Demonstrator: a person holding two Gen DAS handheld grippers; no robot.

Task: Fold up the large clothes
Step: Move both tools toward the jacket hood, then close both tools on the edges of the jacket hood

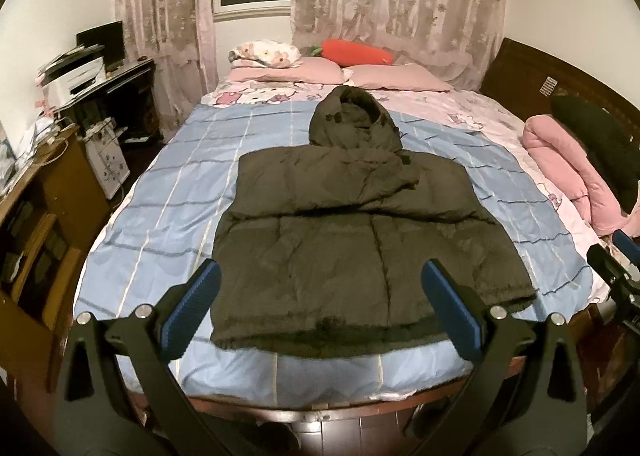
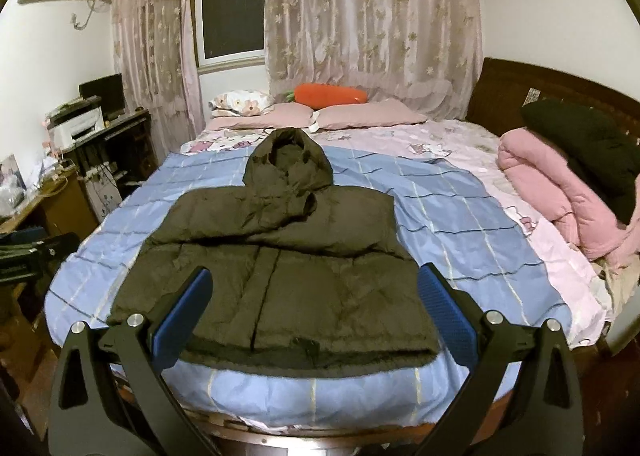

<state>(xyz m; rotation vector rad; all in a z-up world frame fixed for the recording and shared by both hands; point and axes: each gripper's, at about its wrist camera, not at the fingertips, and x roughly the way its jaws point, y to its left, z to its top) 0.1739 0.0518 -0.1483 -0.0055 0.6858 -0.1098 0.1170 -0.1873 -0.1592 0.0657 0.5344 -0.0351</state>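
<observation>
A dark olive hooded puffer jacket [image 1: 352,240] lies flat on the bed, hood toward the pillows, hem toward me. Its sleeves are folded across the chest. It also shows in the right wrist view [image 2: 280,256]. My left gripper [image 1: 320,304] is open and empty, held above the foot of the bed in front of the hem. My right gripper [image 2: 314,312] is open and empty, likewise before the hem. The right gripper's body shows at the right edge of the left wrist view [image 1: 616,280].
The jacket lies on a blue checked sheet [image 1: 168,224] over a bed with pink pillows [image 1: 304,72] and an orange carrot cushion [image 1: 360,52]. A rolled pink quilt [image 2: 560,192] and a black garment [image 2: 584,144] lie at the right. A desk [image 1: 100,96] and a wooden shelf [image 1: 44,216] stand at the left.
</observation>
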